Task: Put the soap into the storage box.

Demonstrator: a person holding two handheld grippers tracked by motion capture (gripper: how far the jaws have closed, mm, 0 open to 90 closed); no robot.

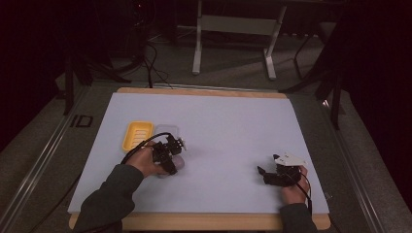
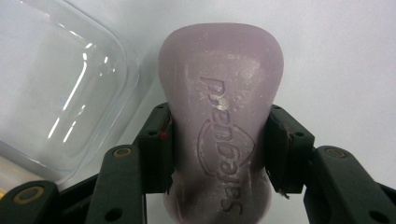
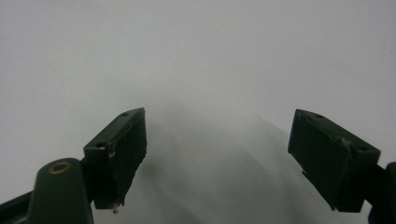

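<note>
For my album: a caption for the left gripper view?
Left claw clamped on lilac soap beside a clear lid.

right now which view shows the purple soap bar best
The left gripper view: the soap bar is close up, its embossed lettering readable, with the left tongs clamped on its sides. In the high view the bar is a small pale patch, mostly hidden under that hand. The right gripper view looks at bare table between open tongs.
</note>
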